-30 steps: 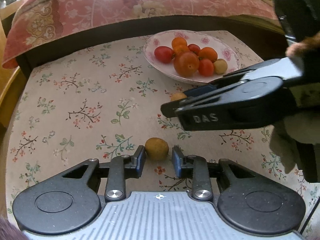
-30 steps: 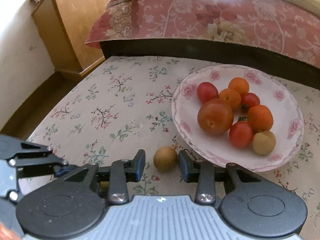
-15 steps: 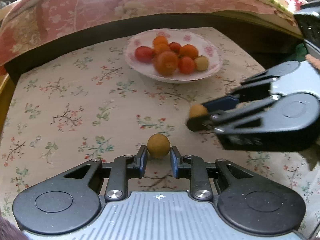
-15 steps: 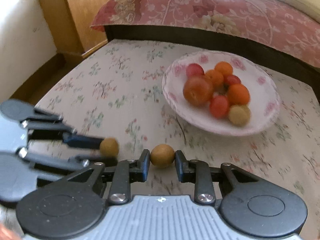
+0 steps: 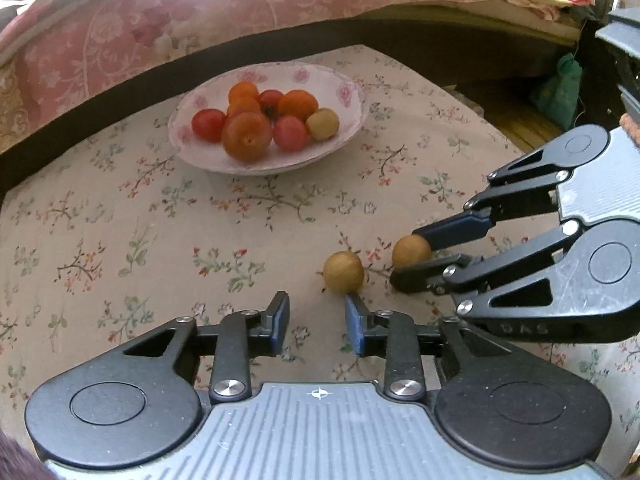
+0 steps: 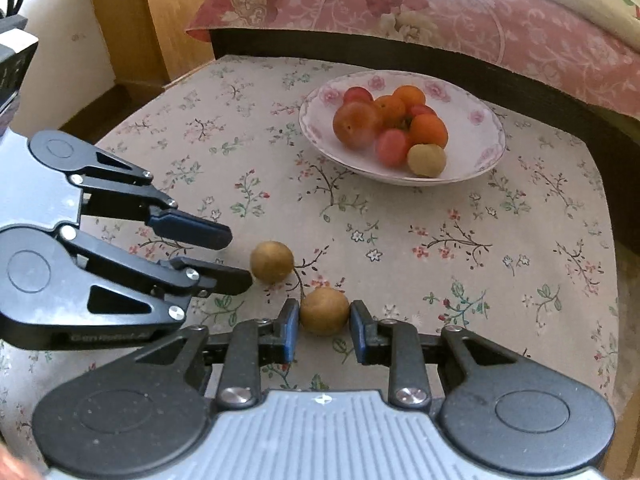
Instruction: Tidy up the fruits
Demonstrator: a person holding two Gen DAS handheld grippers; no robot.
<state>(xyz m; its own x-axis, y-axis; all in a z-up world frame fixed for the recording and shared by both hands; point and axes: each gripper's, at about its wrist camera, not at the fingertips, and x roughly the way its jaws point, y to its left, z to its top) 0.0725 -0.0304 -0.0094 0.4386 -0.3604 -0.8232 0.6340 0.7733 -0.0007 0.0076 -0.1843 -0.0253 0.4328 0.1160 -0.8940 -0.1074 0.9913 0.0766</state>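
Between the blue pads of the right claw (image 6: 323,330) sits a small brown fruit (image 6: 324,311). Its left side is touching the left pad, while a thin gap shows at the right pad, so the claw brackets the fruit with its fingers parted rather than squeezing it; the left wrist view shows the same fruit (image 5: 412,251) between the two fingers near their tips. Whether it is lifted off the cloth cannot be told.

Just beside it, a second brown fruit (image 6: 272,261) lies on the table (image 6: 520,240). The left claw (image 5: 316,322) is spread wide with nothing between its fingers, and this second fruit (image 5: 343,272) rests just past the tip of its right pad, off to the right of the gap. From the right wrist camera, the left claw (image 6: 240,258) reaches in from the left with its lower fingertip almost touching that fruit.

Farther back on the flowered tablecloth stands a white bowl with pink roses (image 6: 480,120), holding red and orange fruits (image 6: 357,124) and one pale brown fruit (image 6: 426,160) at the near edge of the pile. Behind the table runs a bed with a pink floral cover (image 6: 440,8).
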